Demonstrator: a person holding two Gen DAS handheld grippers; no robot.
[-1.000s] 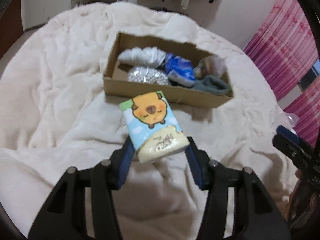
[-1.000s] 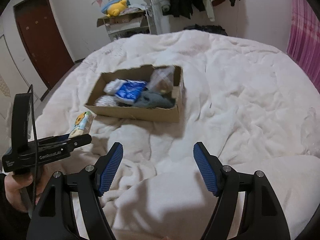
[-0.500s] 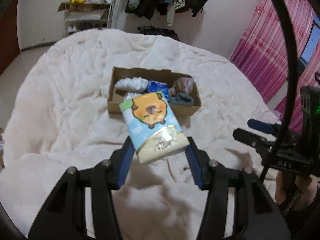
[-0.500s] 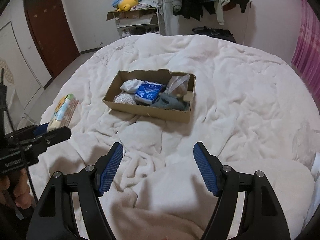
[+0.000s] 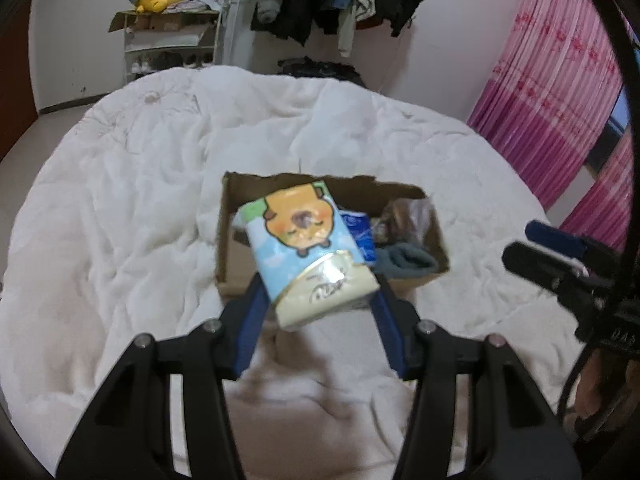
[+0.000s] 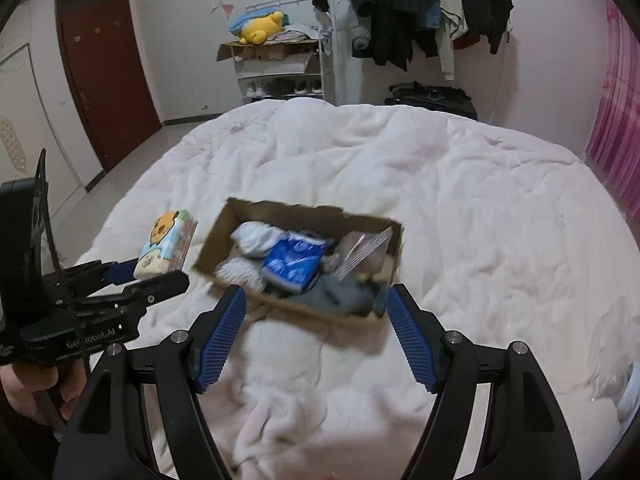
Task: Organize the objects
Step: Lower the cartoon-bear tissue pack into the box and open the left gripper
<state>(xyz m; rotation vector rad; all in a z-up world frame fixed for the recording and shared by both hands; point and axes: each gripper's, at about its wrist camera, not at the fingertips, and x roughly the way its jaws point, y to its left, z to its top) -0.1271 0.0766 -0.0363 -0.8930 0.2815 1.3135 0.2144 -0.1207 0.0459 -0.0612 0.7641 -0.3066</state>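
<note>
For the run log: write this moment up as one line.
left gripper: shut on tissue pack, held in the air | right gripper: open, empty | cardboard box: on bed, already holding items

The tissue pack [image 5: 306, 254] is pale blue with white clouds, a green corner, an orange cartoon animal and a cream end with gold script; the gripper pads [image 6: 219, 338] are blue with a fine grid, on black arms. The box [image 6: 218, 232] is plain brown cardboard, holding a blue packet [image 6: 294, 265] with white print, a white bundle [image 6: 256, 237] and a grey-blue sock [image 6: 340, 296]. The blanket [image 6: 460, 200] is white, the curtain [image 5: 552, 108] pink with darker pink stripes and flowers, the door [image 6: 106, 68] dark red-brown, and the plush [image 6: 262, 28] yellow.
</note>
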